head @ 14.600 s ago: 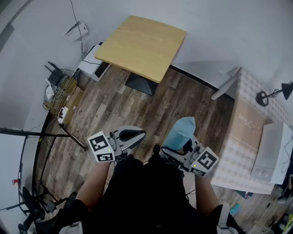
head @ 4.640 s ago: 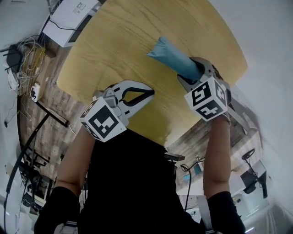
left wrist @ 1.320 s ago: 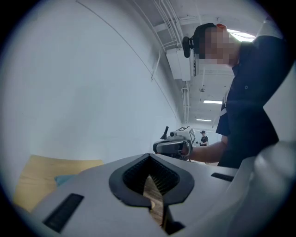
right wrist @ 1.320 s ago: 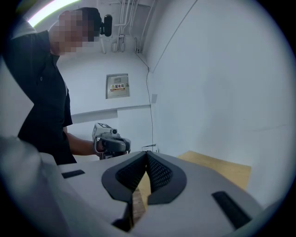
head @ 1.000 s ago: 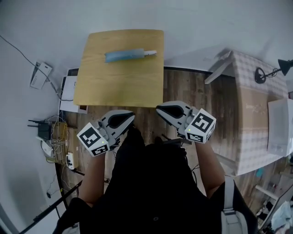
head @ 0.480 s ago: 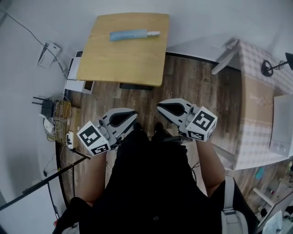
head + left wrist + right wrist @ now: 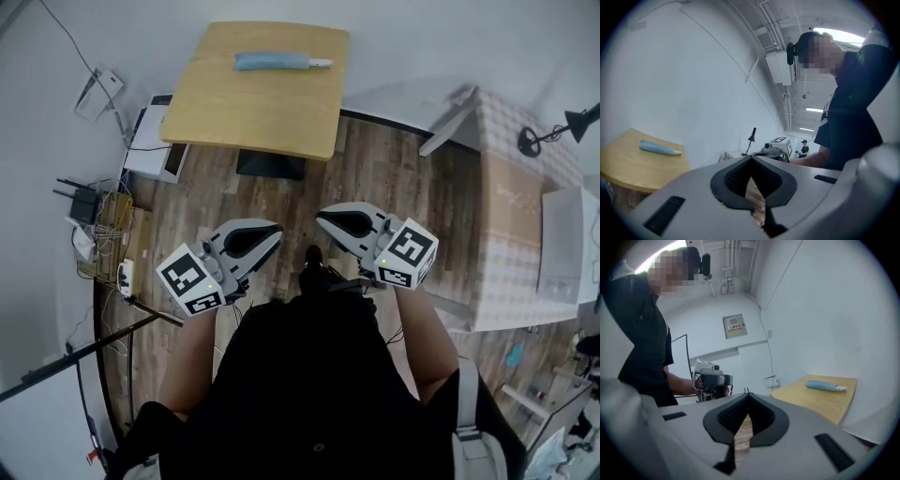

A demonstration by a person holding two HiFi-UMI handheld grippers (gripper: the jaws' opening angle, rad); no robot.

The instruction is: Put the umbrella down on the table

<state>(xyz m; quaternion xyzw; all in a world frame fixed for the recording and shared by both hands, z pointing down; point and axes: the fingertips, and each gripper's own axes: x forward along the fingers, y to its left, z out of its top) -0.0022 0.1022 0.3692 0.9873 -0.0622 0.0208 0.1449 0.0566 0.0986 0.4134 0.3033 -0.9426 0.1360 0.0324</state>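
Observation:
A folded light-blue umbrella [image 7: 274, 61] with a white handle end lies flat on the square wooden table [image 7: 253, 112] near its far edge. It shows small in the left gripper view as the umbrella [image 7: 658, 148] and in the right gripper view as the umbrella [image 7: 824, 386]. Both grippers are held low in front of the person, well away from the table over the wood floor. My left gripper [image 7: 277, 228] has its jaw tips together with nothing held. My right gripper [image 7: 321, 221] is likewise shut and empty. The two point toward each other.
A table with a checked cloth [image 7: 506, 206] stands at the right with a black desk lamp [image 7: 562, 127] and a white box [image 7: 561, 246]. Cables, a router and a power strip [image 7: 98, 234] lie by the left wall. A white device [image 7: 150, 150] sits beside the wooden table.
The person has backed away from the wooden table: it and the umbrella appear farther off and higher in the head view. Both grippers stay shut and empty.

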